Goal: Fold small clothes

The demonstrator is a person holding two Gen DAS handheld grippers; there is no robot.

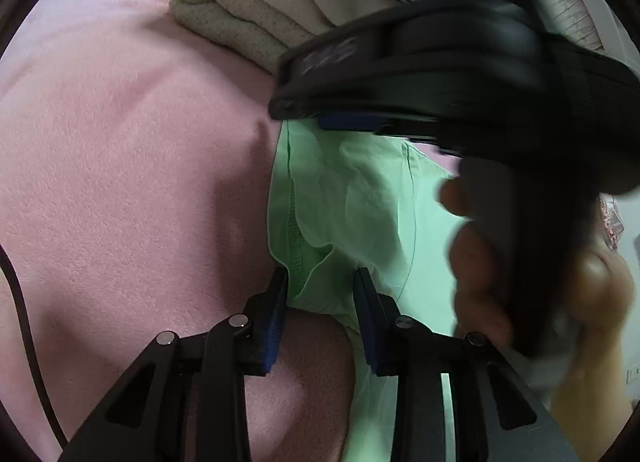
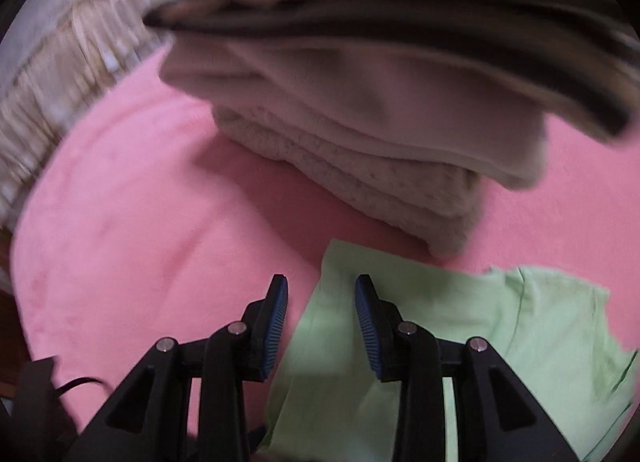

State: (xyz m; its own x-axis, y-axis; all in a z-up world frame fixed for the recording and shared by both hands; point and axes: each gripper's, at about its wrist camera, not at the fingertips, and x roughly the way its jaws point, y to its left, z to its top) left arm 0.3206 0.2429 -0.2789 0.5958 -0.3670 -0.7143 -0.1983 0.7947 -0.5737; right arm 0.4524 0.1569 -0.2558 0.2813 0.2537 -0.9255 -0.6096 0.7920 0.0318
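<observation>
A small light-green garment lies on a pink blanket. My left gripper is open, its jaws either side of the garment's near stitched edge. The right gripper's body crosses the left wrist view over the garment's far end, held by a hand. In the right wrist view the green garment lies at lower right. My right gripper is open, its jaws astride the garment's left corner, just above it.
A stack of folded beige towels and cloths sits on the pink blanket just beyond the garment, also seen in the left wrist view. A fringed whitish fabric lies at far left. A dark cable runs along the left.
</observation>
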